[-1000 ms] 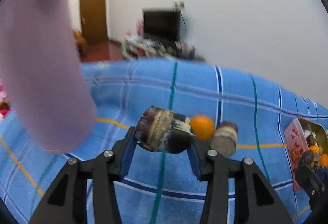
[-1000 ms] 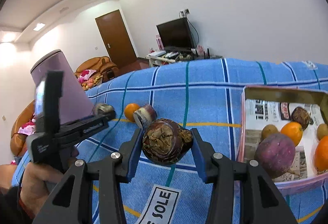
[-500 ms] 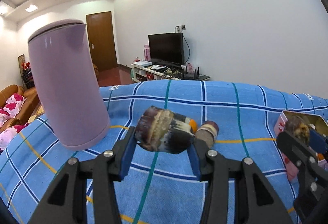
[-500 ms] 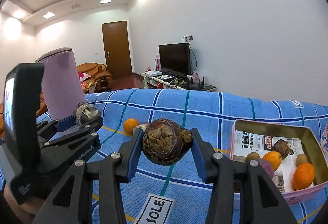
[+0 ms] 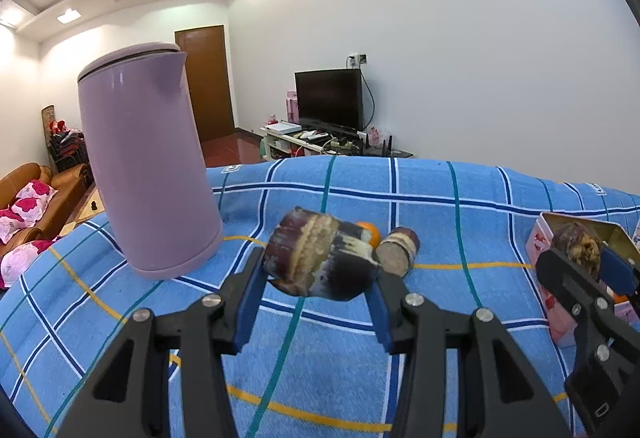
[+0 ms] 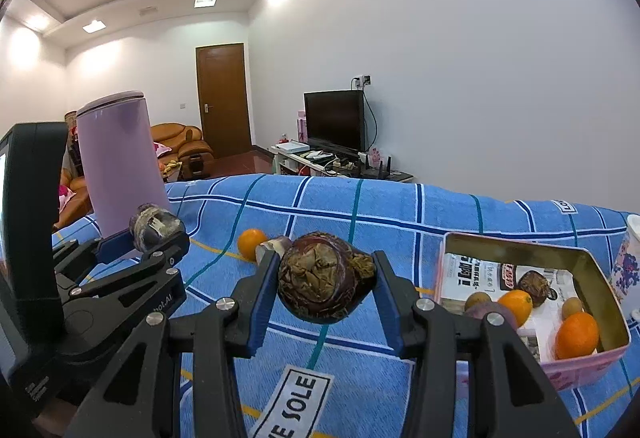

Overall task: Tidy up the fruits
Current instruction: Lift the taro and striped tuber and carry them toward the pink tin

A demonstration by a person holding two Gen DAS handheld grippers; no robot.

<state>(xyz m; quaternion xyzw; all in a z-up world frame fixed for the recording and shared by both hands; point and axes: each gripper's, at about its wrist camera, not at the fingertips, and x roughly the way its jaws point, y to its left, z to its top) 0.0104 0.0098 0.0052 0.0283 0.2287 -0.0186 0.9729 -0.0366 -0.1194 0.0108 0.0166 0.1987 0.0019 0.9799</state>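
My left gripper (image 5: 318,280) is shut on a dark purple sugarcane piece (image 5: 318,260), held above the blue checked cloth. My right gripper (image 6: 324,286) is shut on a round dark mangosteen (image 6: 322,284); it also shows at the right of the left wrist view as the right gripper (image 5: 582,258). On the cloth behind lie a small orange (image 6: 251,242) and a second sugarcane stub (image 5: 399,252). The pink tin box (image 6: 588,368) at the right holds oranges, a purple fruit, small brown fruits and another mangosteen. The left gripper (image 6: 154,234) appears at the left of the right wrist view.
A tall lilac kettle (image 5: 146,173) stands on the cloth at the left. A patterned cup (image 6: 630,266) sits right of the tin. A label reading SOLE (image 6: 294,402) lies on the near cloth. Beyond the table are a TV, a door and a brown sofa.
Both views have tilted up and steadied, showing more of the room. The kettle looks farther from the left gripper. Each gripper keeps its hold on its fruit.
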